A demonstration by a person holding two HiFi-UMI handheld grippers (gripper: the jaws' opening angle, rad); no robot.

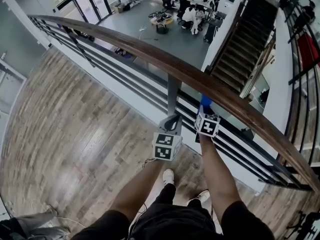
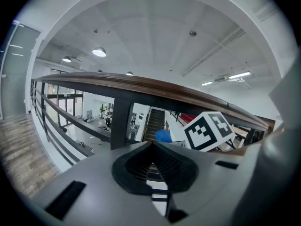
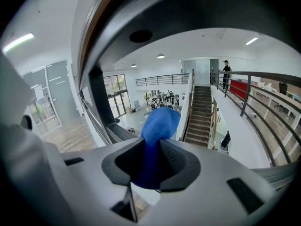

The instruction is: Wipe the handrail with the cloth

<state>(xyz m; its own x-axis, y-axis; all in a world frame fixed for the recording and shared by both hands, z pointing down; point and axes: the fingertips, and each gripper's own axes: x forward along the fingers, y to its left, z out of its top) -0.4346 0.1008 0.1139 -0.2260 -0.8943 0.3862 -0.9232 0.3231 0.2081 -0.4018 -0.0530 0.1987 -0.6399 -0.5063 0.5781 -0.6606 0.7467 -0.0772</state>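
Rail wipe, balcony edge.

Progress: I judge the job barely begun. The wooden handrail point(image 1: 150, 51) runs in a long curve from far left to near right. Its top looks the same brown along all of it, with no streak or damp band to mark a wiped part. So the whole length seems left to do, though a dry wipe would leave no trace I could read.

My right gripper point(image 1: 205, 110) is raised just under the near edge of the rail, a little right of the grey post point(image 1: 173, 91). Its jaws are pinching the blue cloth point(image 3: 160, 121). The fabric fills the gap between the pads, and a rounded tuft stands out past the tips.

In the right gripper view the dark underside of the rail arches close over the jaws, and the tuft points up toward it. I cannot tell whether the cloth touches the wood. From the head view it sits right against the rail's lower near edge, not on the top face.

My left gripper point(image 1: 172, 123) is lower, just beside the post and below the rail. Its jaws are pressed together with nothing between them; only a thin slit of background shows. It is apart from the cloth and has no part in the hold.

Next, as I judge it: lift the tuft onto the top of the rail, press, and run along it.
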